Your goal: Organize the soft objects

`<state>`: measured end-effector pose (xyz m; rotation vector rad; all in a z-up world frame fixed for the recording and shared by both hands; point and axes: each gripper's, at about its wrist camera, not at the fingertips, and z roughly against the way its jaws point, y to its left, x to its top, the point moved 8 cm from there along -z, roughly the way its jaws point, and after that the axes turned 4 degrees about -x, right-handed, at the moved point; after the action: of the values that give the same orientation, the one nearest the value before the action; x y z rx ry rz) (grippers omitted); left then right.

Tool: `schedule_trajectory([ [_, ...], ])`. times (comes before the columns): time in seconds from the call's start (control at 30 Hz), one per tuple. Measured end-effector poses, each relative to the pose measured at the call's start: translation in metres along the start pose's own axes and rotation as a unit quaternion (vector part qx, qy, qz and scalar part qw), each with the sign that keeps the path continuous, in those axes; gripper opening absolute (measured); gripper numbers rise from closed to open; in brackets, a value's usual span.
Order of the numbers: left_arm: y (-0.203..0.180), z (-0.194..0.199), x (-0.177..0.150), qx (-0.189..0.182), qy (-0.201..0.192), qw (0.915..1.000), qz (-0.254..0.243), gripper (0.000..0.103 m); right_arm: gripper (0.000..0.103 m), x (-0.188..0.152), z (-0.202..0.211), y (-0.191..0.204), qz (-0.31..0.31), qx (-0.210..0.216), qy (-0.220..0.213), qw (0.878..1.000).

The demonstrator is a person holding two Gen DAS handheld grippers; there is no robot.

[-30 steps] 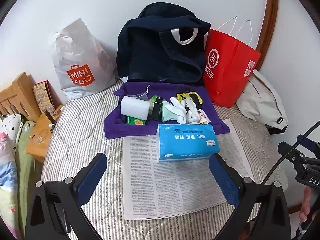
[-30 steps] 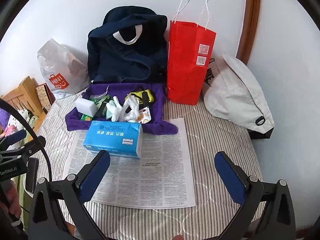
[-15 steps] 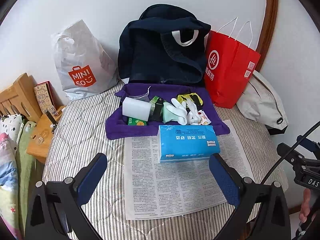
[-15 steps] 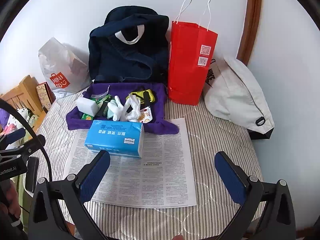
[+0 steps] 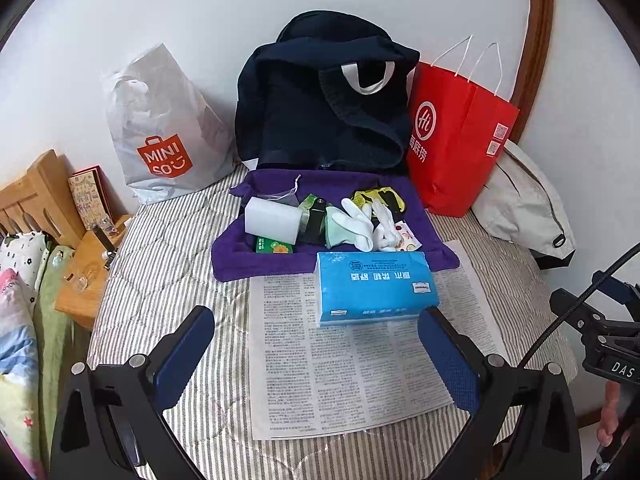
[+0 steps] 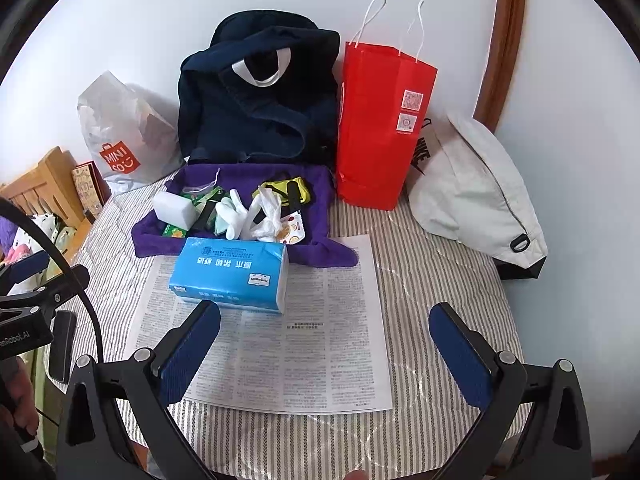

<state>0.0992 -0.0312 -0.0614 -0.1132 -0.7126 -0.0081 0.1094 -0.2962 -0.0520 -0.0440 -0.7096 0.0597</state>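
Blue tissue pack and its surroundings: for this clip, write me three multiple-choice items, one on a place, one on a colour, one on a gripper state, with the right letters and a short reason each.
1. What does the blue plastic-wrapped tissue pack lie on?
A. the printed newspaper sheet
B. the wooden bedside shelf
C. inside the red bag

2. What colour is the tall paper bag with string handles beside the dark navy fabric bag?
A. green
B. red
C. yellow

3. How do both grippers stand?
A. each shut on a glove
B. one shut on the pack
C. both open, holding nothing

Key: 1 A, the pack rests on the printed newspaper sheet, its far edge at the purple cloth. 2 B, the paper bag is plainly red. 3 C, the left gripper and right gripper show wide-spread blue pads with nothing between them.
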Motion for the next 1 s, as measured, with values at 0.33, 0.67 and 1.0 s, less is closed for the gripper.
schedule_trajectory([
  [0.33,0.0008,0.0005,0.0003,0.001,-0.002,1.0,-0.003,0.103,0.103,0.0009,-0.0001,0.0004,0.004,-0.003,-0.001,1.0],
  [0.67,0.0027,-0.0012,0.0018,0.002,-0.001,1.0,-0.001,0.103,0.103,0.0014,-0.0031,0.0012,0.007,-0.006,0.007,1.0],
  [1.0,0.0052,-0.0012,0.0043,-0.001,-0.004,1.0,-0.002,0.103,0.103,0.0025,-0.0036,0.0036,0.011,-0.008,0.007,1.0],
])
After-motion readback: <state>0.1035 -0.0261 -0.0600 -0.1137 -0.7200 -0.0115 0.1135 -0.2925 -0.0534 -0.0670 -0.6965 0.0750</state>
